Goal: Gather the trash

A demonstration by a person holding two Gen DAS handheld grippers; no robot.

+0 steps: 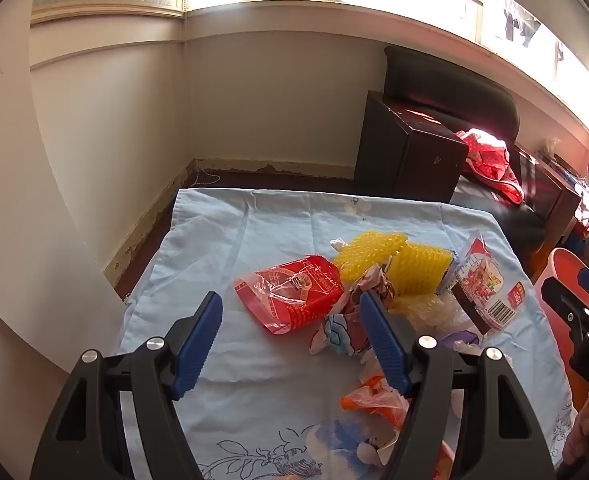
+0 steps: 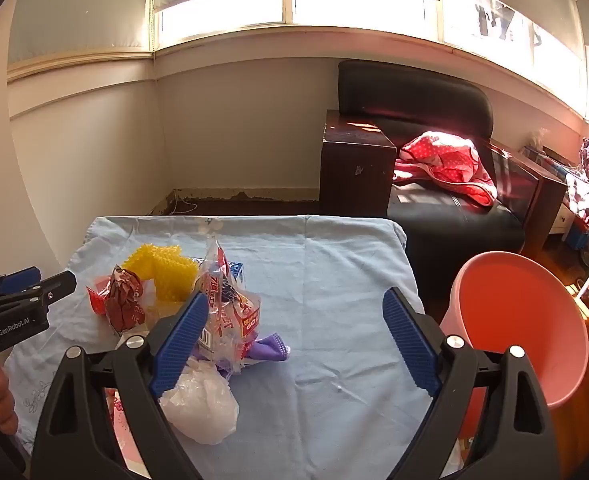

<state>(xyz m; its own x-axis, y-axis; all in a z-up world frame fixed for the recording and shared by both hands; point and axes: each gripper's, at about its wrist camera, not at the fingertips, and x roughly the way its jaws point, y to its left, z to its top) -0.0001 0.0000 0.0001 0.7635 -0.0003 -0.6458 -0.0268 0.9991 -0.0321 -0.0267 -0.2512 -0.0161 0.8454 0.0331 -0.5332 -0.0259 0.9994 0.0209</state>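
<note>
Table under light-blue cloth (image 2: 334, 264); wrapper pile (image 1: 374, 292) on cloth's left part.

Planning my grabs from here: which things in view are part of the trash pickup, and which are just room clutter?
For the job:
red wrapper
yellow bubble wrap
clear snack bag
white plastic wad
orange wrapper
pink bin beside the table
left gripper and right gripper, both open and empty

Just lying about:
red dotted cloth on the black sofa
dark cabinet

Matt, creased pale-blue cotton cloth (image 2: 334, 280); on it, glossy crinkled red plastic wrapper (image 1: 290, 292) beside knobbly yellow plastic mesh (image 1: 370, 256); smooth pink plastic bin (image 2: 522, 328) alongside.
</note>
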